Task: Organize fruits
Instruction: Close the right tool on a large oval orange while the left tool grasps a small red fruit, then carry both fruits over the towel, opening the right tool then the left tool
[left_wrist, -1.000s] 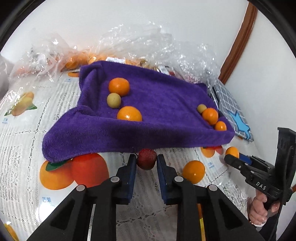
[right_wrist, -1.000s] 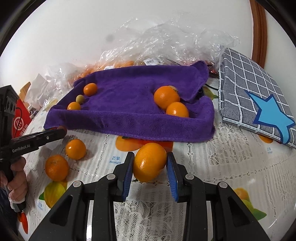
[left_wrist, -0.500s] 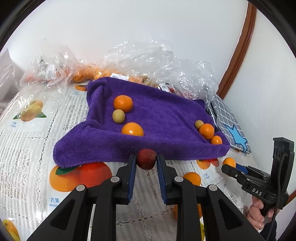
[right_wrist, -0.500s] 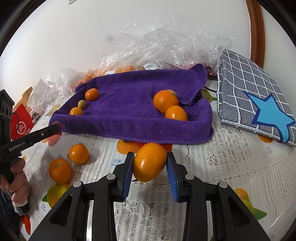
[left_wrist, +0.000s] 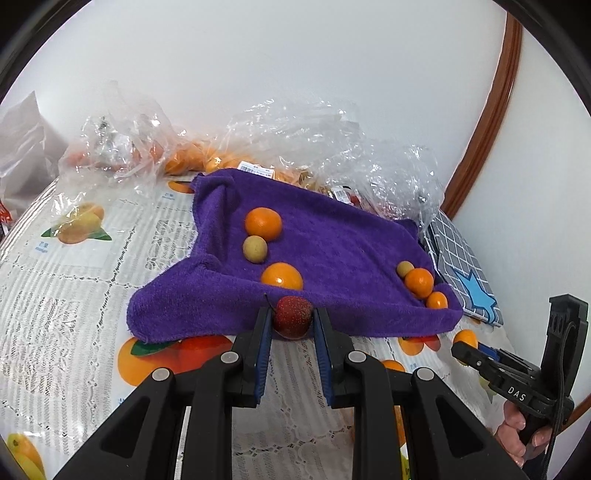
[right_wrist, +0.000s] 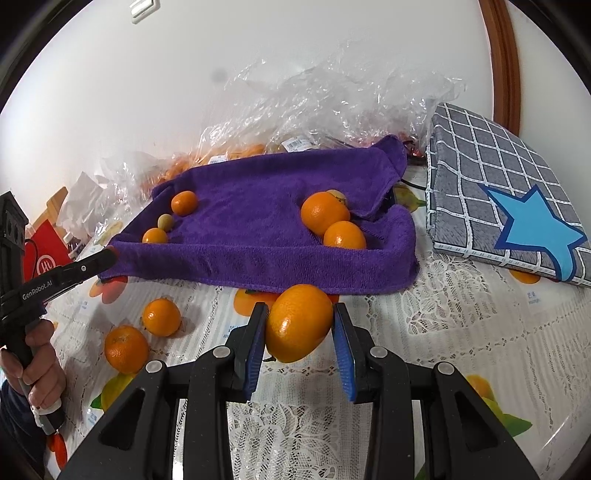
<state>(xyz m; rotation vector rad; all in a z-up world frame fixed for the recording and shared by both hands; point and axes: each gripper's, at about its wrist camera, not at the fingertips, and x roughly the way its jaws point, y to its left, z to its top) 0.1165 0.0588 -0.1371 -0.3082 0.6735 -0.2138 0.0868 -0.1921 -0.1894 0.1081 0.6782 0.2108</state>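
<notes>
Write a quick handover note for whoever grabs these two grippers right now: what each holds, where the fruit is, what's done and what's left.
Left gripper: shut on a small red fruit, at the purple towel's near edge.
Right gripper: shut on a large orange, in front of the towel.
Done: six fruits lie on the towel, three at each end.
Left: place both held fruits, then collect the two loose oranges on the tablecloth.

Purple towel (left_wrist: 332, 243), orange mandarins (right_wrist: 325, 213)
</notes>
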